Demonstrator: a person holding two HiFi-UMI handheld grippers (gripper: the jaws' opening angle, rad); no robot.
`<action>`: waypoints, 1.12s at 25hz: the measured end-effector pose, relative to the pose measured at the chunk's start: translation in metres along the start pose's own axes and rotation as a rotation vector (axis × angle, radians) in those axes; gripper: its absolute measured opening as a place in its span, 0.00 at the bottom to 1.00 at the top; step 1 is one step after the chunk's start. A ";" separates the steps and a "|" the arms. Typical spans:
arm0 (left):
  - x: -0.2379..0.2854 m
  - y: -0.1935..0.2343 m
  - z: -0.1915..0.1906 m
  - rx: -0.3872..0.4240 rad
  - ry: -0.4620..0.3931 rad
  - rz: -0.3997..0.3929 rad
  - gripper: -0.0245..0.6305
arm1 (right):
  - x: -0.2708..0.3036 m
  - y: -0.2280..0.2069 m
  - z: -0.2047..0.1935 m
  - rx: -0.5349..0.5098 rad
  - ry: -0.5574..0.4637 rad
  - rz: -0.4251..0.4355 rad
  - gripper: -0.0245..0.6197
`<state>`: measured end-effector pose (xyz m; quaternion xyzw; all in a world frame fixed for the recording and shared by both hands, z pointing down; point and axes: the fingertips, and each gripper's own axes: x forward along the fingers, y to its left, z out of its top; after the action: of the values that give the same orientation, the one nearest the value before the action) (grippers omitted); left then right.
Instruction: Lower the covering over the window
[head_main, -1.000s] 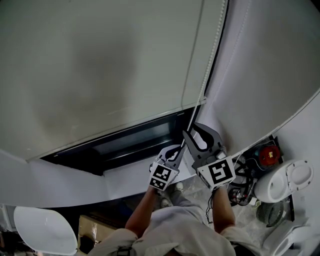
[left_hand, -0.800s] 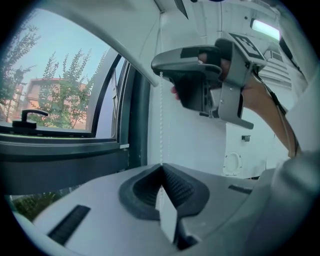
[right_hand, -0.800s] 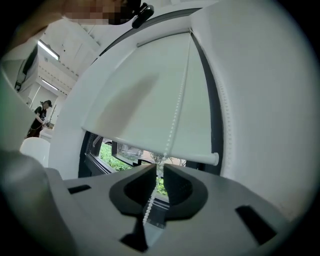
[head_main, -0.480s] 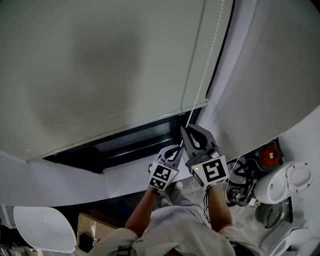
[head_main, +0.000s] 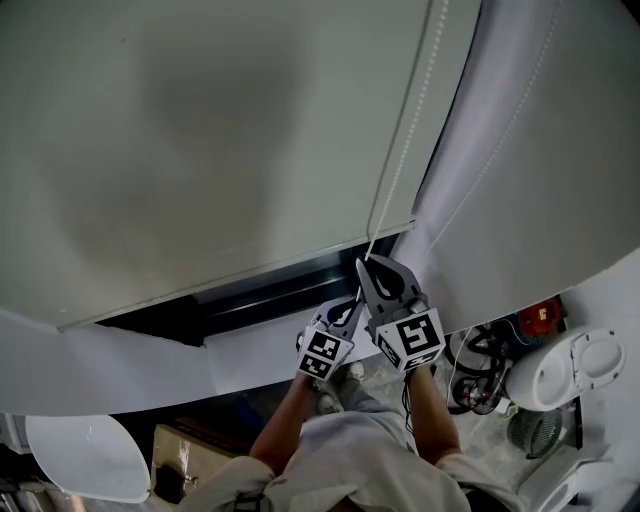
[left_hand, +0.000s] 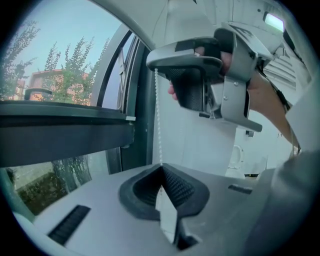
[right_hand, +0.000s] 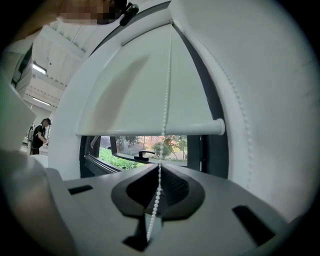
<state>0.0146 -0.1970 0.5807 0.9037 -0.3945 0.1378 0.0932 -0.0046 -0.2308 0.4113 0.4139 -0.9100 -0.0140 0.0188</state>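
- Roller blind (head_main: 200, 150): it hangs over most of the window, and its bottom bar (right_hand: 150, 128) sits low in the frame. I judge the greater part of the lowering done.
- Window (head_main: 270, 290): only a dark band of glass shows between the bar and the lower edge of the frame. Through it the right gripper view shows trees and a window handle (right_hand: 145, 154). That band is what is left to cover.
- Right tool (right_hand: 159, 172): it is at the right edge of the window, just under the bar's right end. Its jaws have just been closing and are now pinched together on the bead chain (right_hand: 165, 95), which runs between the pads.
- Left tool (left_hand: 161, 172): it is just below and left of the right tool, with its jaws together and clamped on the same strand lower down.
- Bead chain: one strand runs straight up the blind's right edge and is taut between the two tools. More pulls on it are likely needed to close the gap.
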 end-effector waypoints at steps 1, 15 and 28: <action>0.002 0.001 -0.005 -0.003 0.009 0.000 0.06 | 0.002 0.000 -0.005 0.005 0.007 0.002 0.05; 0.032 0.000 -0.072 -0.035 0.110 -0.017 0.06 | 0.015 -0.018 -0.085 0.078 0.141 0.015 0.05; 0.030 0.005 -0.139 -0.074 0.184 -0.031 0.06 | 0.025 -0.004 -0.155 0.111 0.271 0.013 0.05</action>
<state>0.0066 -0.1823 0.7224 0.8892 -0.3749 0.2040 0.1645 -0.0112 -0.2541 0.5668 0.4063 -0.9013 0.0925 0.1186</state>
